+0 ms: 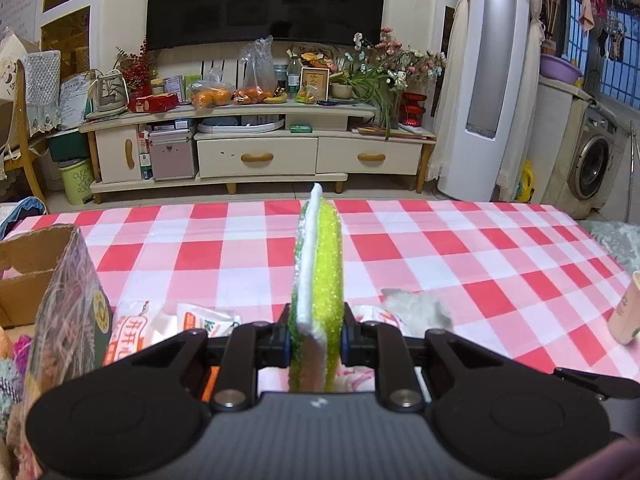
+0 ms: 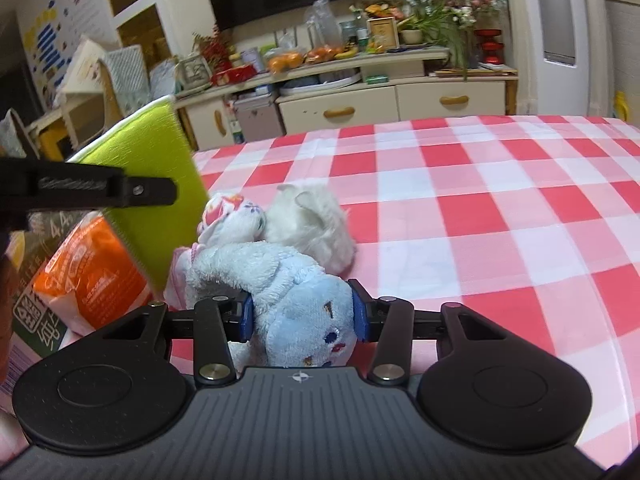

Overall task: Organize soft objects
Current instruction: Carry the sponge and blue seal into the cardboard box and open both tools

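Observation:
My left gripper is shut on a yellow-green and white sponge, held edge-up above the red-checked tablecloth. The sponge also shows in the right wrist view, at the left with the left gripper's finger across it. My right gripper has its jaws around a light blue plush toy lying on the cloth. A white fluffy toy and a small floral cloth toy lie just beyond it. The white toy also shows in the left wrist view.
An open cardboard box stands at the left. Orange and white tissue packs lie next to it. A pink paper cup stands at the right edge. A TV cabinet is beyond the table.

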`<state>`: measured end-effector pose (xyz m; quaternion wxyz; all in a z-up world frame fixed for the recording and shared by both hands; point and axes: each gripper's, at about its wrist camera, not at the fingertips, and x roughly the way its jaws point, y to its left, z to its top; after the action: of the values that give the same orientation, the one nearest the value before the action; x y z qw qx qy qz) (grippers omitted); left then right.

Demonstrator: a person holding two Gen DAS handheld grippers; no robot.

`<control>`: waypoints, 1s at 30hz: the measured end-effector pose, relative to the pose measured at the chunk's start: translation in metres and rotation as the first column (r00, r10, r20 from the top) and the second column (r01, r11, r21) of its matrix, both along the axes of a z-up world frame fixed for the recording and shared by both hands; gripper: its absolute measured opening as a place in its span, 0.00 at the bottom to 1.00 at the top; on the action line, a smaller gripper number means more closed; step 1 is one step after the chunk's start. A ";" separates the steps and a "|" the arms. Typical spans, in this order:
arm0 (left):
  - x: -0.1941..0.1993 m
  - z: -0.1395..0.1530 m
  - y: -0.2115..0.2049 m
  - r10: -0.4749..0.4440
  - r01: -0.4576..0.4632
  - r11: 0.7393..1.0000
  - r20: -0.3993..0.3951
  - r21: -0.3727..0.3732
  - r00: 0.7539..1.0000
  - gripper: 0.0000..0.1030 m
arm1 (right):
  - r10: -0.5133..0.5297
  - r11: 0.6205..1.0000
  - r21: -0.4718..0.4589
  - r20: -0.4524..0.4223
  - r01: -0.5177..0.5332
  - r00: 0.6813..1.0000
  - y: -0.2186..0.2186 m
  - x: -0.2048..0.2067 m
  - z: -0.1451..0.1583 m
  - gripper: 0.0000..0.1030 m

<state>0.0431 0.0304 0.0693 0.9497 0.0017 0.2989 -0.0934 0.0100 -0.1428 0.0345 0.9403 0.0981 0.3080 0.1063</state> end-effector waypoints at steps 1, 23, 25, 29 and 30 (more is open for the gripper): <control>-0.003 0.001 0.001 -0.001 0.001 1.000 0.001 -0.007 1.000 0.18 | -0.012 1.000 0.006 -0.001 0.012 1.000 -0.002 -0.002 0.000 0.54; -0.056 0.020 0.020 -0.092 0.095 0.991 0.038 -0.092 0.995 0.18 | -0.247 0.967 0.061 -0.025 0.248 0.969 -0.022 -0.053 0.001 0.54; -0.058 0.022 0.022 -0.097 0.102 0.990 0.045 -0.103 0.994 0.18 | -0.255 0.965 0.055 -0.029 0.256 0.967 -0.022 -0.058 0.001 0.54; -0.064 0.026 0.028 -0.104 0.110 0.987 0.057 -0.116 0.993 0.18 | -0.266 0.962 0.054 -0.038 0.268 0.963 -0.022 -0.062 0.003 0.54; -0.066 0.028 0.029 -0.103 0.110 0.987 0.062 -0.118 0.993 0.18 | -0.268 0.961 0.057 -0.038 0.270 0.963 -0.022 -0.064 0.004 0.54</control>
<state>-0.0224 0.0594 0.0970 0.9496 -0.0376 0.2657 -0.1622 -0.0536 -0.1645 0.0388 0.9378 0.1697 0.3025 -0.0146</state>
